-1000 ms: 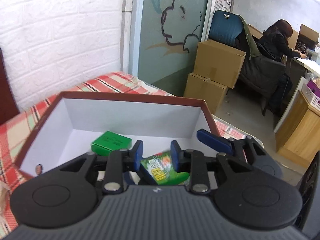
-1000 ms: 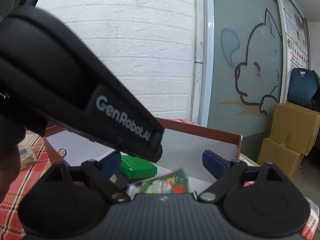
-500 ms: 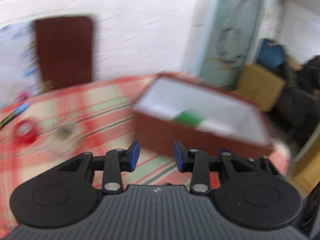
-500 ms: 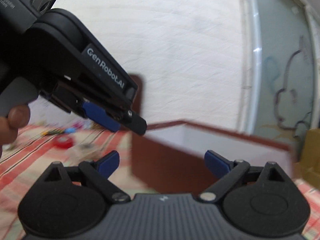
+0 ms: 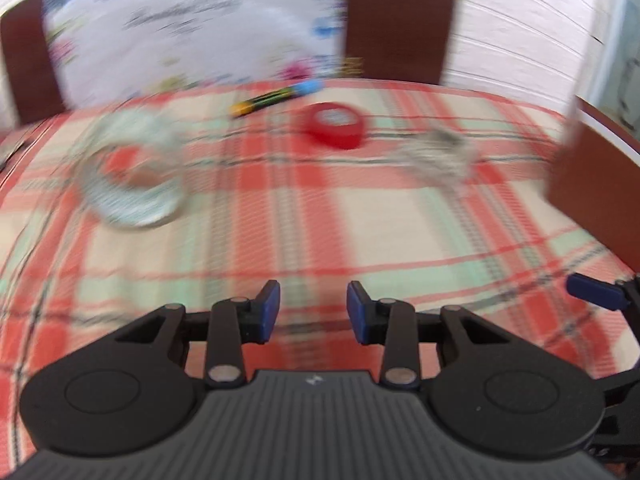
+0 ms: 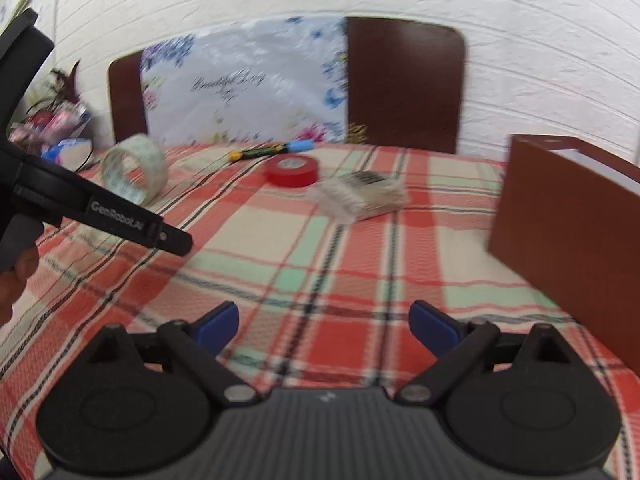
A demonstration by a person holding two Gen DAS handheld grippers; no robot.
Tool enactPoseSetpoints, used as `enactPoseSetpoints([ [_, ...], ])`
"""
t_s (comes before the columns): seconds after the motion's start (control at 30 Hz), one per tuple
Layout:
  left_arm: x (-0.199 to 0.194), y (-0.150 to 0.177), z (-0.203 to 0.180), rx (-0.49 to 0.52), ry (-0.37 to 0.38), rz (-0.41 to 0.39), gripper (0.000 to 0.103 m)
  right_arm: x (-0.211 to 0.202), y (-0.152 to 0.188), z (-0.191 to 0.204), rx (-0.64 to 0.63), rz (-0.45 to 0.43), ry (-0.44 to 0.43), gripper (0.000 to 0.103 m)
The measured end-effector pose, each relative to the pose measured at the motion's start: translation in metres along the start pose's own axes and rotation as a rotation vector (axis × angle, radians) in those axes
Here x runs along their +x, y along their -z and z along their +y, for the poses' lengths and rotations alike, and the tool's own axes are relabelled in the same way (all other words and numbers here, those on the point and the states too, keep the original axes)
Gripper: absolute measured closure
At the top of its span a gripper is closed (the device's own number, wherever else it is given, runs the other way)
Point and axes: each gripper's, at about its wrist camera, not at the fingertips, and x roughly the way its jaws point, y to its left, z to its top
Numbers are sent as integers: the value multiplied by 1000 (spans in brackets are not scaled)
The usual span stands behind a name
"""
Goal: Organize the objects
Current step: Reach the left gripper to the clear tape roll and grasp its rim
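On the plaid tablecloth lie a clear tape roll (image 6: 134,172), a red tape roll (image 6: 293,170), a clear packet (image 6: 360,194) and a pen with a blue cap (image 6: 272,151). The brown box (image 6: 568,216) stands at the right edge. The same things show blurred in the left wrist view: the clear roll (image 5: 132,176), the red roll (image 5: 334,126), the packet (image 5: 436,156), the pen (image 5: 276,98). My left gripper (image 5: 313,312) is open a little and empty. My right gripper (image 6: 324,322) is wide open and empty. Both hang over bare cloth, short of the objects.
Two brown chair backs (image 6: 404,84) and a floral sheet (image 6: 244,84) stand behind the table against the white brick wall. Clutter (image 6: 52,128) sits at the far left. My left gripper's body (image 6: 100,212) crosses the left of the right wrist view.
Both grippers have swung left, away from the box, and now face the loose objects. The green packet stayed in the box. The left gripper is empty.
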Motion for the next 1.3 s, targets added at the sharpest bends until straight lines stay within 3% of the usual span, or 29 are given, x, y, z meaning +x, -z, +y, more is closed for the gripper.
enactPoseSetpoints([
  [0.2, 0, 14, 99, -187, -159, -71, 64, 25, -21, 45, -96, 30, -108, 9],
  [0.37, -8, 34, 132, -268, -78, -180, 65, 53, -83, 84, -132, -49, -230, 10],
  [0.53, -22, 40, 149, -386, 10, -184, 64, 107, -164, 119, -112, -72, -359, 14],
  [0.57, -25, 42, 153, -403, 20, -180, 64, 120, -176, 124, -104, -56, -370, 16],
  [0.63, -31, 44, 161, -434, 32, -176, 64, 151, -197, 137, -88, 1, -382, 34],
  [0.67, -33, 45, 166, -450, 39, -179, 64, 164, -203, 141, -85, 30, -381, 38],
  [0.77, -40, 47, 181, -512, 77, -193, 64, 185, -201, 152, -82, 122, -456, 44],
  [0.93, -39, 37, 193, -577, 176, -192, 64, 146, -162, 153, -121, 137, -559, 40],
  [0.97, -37, 33, 193, -577, 199, -190, 64, 138, -155, 152, -135, 127, -555, 38],
  [1.03, -33, 24, 187, -570, 233, -190, 64, 118, -139, 151, -182, 73, -525, 22],
  [1.13, -27, 10, 175, -537, 266, -177, 64, 94, -119, 150, -269, -27, -426, 9],
  [1.2, -22, 2, 164, -490, 258, -157, 62, 89, -109, 147, -275, -25, -410, 4],
  [1.3, -12, -6, 152, -432, 182, -129, 61, 101, -98, 150, -282, 32, -401, 4],
])
